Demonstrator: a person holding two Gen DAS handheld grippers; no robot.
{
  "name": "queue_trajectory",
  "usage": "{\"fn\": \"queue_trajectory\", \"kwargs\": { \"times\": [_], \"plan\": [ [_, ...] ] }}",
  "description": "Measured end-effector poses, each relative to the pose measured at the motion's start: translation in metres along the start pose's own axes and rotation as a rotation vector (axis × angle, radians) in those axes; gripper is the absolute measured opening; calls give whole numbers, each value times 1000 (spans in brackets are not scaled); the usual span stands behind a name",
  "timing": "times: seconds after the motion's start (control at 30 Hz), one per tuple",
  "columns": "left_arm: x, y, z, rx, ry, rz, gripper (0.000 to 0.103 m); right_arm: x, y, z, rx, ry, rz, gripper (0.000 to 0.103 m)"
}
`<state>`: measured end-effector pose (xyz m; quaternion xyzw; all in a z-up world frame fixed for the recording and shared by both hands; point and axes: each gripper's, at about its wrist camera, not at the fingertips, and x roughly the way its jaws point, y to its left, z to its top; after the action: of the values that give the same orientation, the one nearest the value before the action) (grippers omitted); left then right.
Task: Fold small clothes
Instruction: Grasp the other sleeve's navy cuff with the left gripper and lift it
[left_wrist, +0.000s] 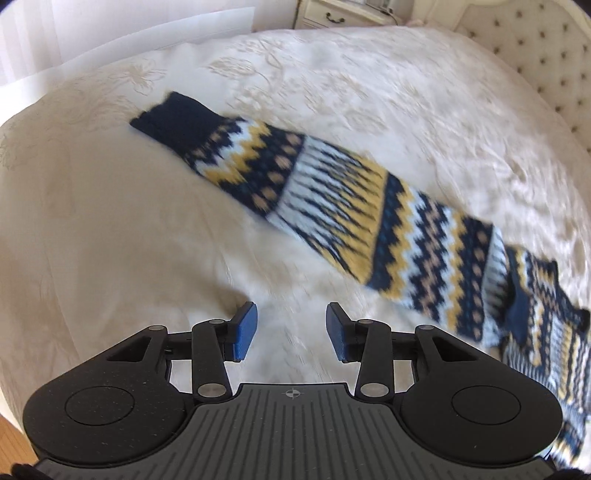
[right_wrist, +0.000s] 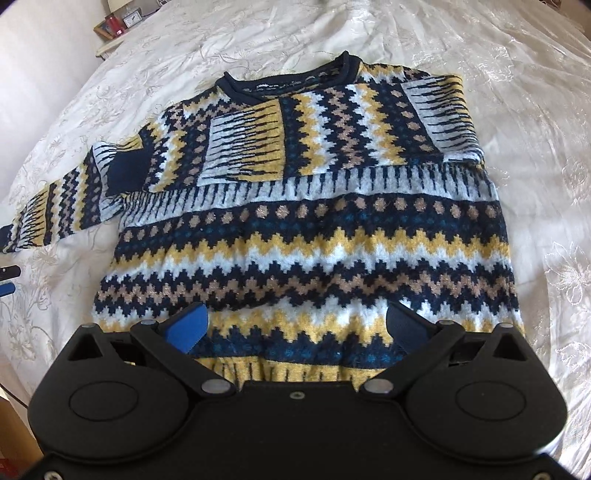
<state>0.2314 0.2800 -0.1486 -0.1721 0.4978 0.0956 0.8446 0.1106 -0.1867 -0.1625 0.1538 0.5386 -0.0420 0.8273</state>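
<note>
A navy, yellow, white and tan patterned knit sweater (right_wrist: 306, 236) lies flat on the cream bedspread (right_wrist: 535, 110), collar away from me. Its right sleeve (right_wrist: 251, 147) is folded across the chest. Its left sleeve (left_wrist: 332, 192) stretches straight out over the bed, navy cuff at the far end. My left gripper (left_wrist: 291, 328) is open and empty, hovering over bare bedspread (left_wrist: 110, 221) just beside that sleeve. My right gripper (right_wrist: 295, 325) is open wide and empty, above the sweater's lower hem. The left gripper's fingertips (right_wrist: 7, 280) show at the left edge of the right wrist view.
A tufted headboard (left_wrist: 546, 55) stands at the far right and a white nightstand (left_wrist: 332, 14) beyond the bed. A bedside table with a small clock (right_wrist: 131, 18) sits at the top left. Wooden floor (left_wrist: 11, 443) shows below the bed edge.
</note>
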Motion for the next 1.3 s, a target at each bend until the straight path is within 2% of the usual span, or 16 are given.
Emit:
{"fn": "queue_trajectory", "kwargs": {
  "times": [0.23, 0.3, 0.5, 0.77, 0.93, 1.0, 1.13, 1.17, 1.2, 1.23, 1.3],
  "plan": [
    [14, 27, 42, -74, -40, -18, 41, 7, 32, 7, 2, -7, 18, 102],
    [21, 33, 52, -94, -41, -26, 47, 9, 41, 9, 0, -5, 22, 102],
    [45, 49, 72, -152, -34, -43, 47, 13, 58, 14, -8, -2, 26, 102],
    [70, 58, 84, -190, -31, -74, 51, 17, 63, 19, -5, 16, 5, 102],
    [79, 58, 89, -182, -46, -103, 62, 26, 65, 20, -4, 55, -4, 102],
    [81, 58, 90, -184, -56, -123, 70, 30, 67, 19, -8, 69, -7, 102],
    [80, 62, 90, -233, -88, -138, 69, 36, 73, 20, -26, 91, -5, 102],
    [79, 63, 90, -244, -92, -137, 67, 37, 75, 21, -31, 94, -3, 102],
    [78, 64, 89, -256, -101, -127, 50, 37, 77, 22, -36, 96, -1, 102],
    [76, 66, 89, -267, -108, -105, 26, 37, 78, 23, -40, 96, 1, 102],
    [70, 72, 87, -304, -121, -90, 13, 38, 80, 25, -47, 96, 5, 102]
  ]
}}
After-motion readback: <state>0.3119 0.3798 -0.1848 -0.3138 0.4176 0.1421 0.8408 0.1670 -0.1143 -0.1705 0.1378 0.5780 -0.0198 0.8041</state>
